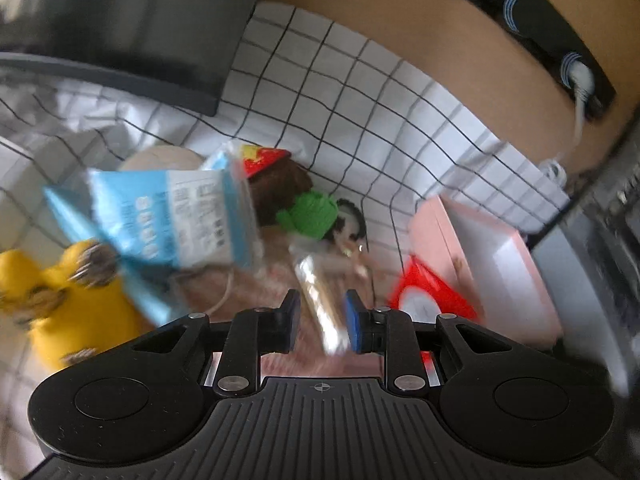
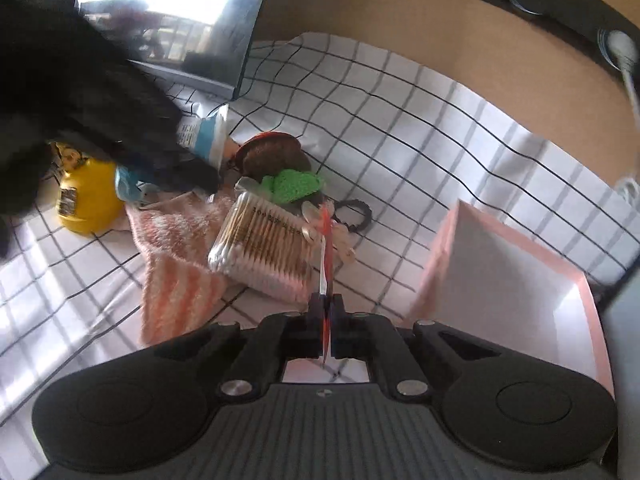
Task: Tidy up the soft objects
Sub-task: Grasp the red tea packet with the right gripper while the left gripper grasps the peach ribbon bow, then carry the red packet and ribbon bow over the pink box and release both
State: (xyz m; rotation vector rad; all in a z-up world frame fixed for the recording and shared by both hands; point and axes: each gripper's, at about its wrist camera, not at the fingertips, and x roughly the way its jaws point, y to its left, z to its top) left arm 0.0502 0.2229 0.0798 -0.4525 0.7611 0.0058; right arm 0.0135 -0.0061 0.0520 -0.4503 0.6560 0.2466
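Right hand-held gripper (image 2: 326, 306) pinches a thin red packet (image 2: 327, 240) beside the pink box (image 2: 500, 264).

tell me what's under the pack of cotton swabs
The pack of cotton swabs lies partly on the pink striped towel, its near edge on the checked cloth. Whatever else sits beneath the pack is covered.

Home desk, checked cloth (image 2: 400, 128), monitor (image 2: 168, 20), soft toys (image 2: 86, 196)
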